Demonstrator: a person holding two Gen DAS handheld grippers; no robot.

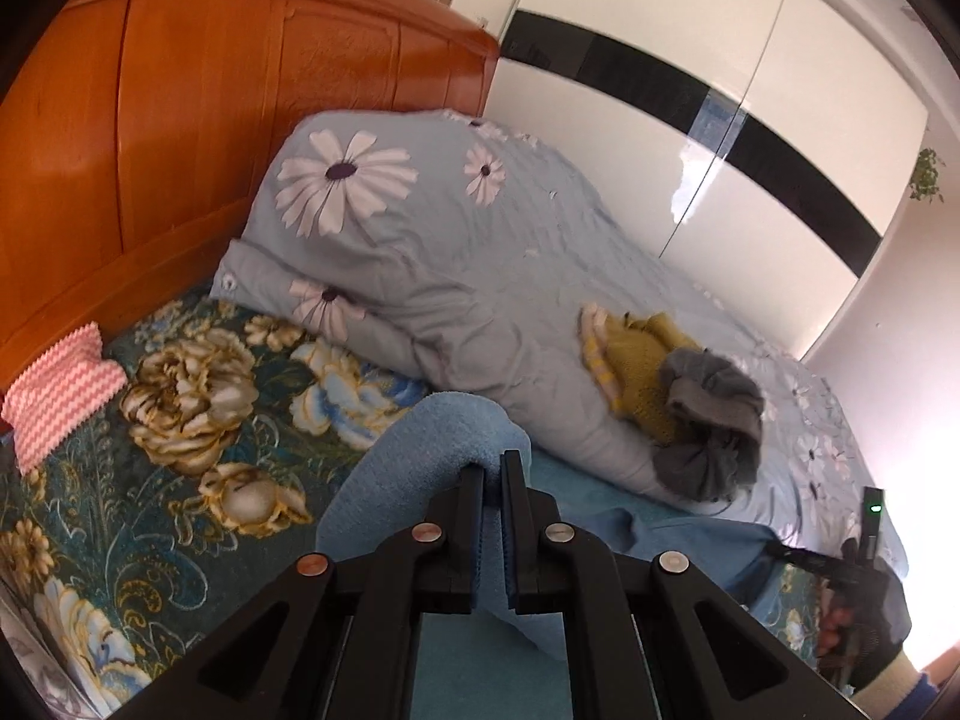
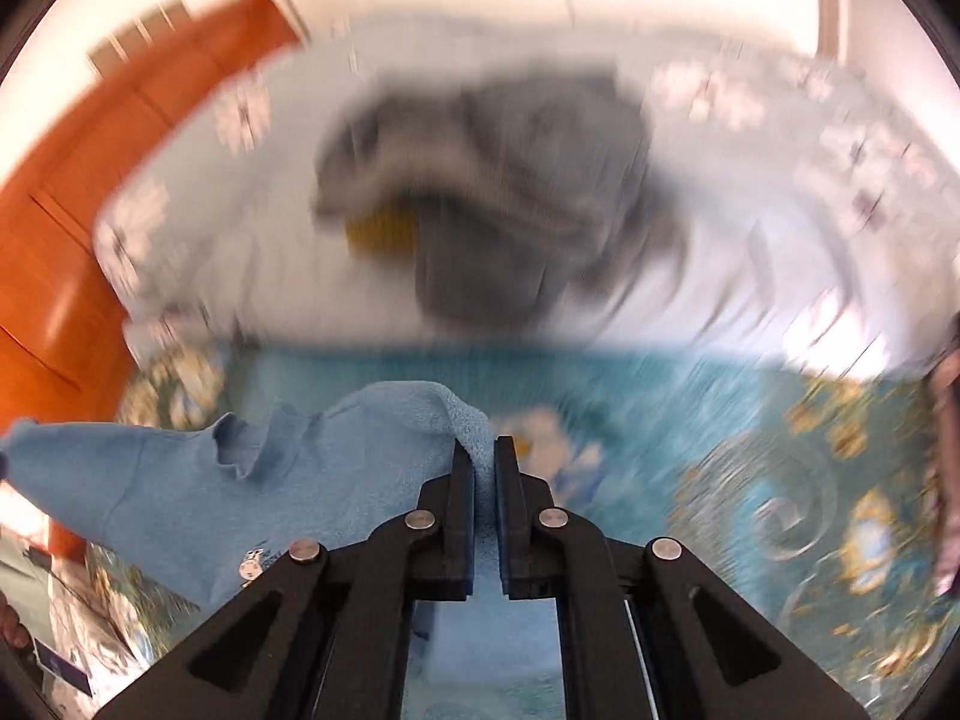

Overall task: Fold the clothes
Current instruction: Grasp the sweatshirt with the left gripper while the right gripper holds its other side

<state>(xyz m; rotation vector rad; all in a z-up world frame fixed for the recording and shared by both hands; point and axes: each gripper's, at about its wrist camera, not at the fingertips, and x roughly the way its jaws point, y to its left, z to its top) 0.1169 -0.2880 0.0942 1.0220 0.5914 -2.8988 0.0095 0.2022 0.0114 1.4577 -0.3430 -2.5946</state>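
Observation:
A light blue knit garment (image 1: 414, 450) is held up over the bed. My left gripper (image 1: 493, 465) is shut on a fold of it. In the right wrist view the same blue garment (image 2: 240, 498) stretches away to the left, with its neckline showing, and my right gripper (image 2: 479, 450) is shut on its edge. Grey clothes (image 1: 714, 420) and a mustard yellow garment (image 1: 636, 360) lie heaped on the quilt beyond; the grey heap (image 2: 498, 180) shows blurred in the right wrist view.
The bed has a dark floral sheet (image 1: 150, 450), a pale blue daisy quilt (image 1: 420, 252) and an orange wooden headboard (image 1: 180, 120). A pink zigzag cloth (image 1: 60, 396) lies by the headboard. White wardrobe doors (image 1: 720, 90) stand behind. The other gripper and a gloved hand (image 1: 864, 600) show at right.

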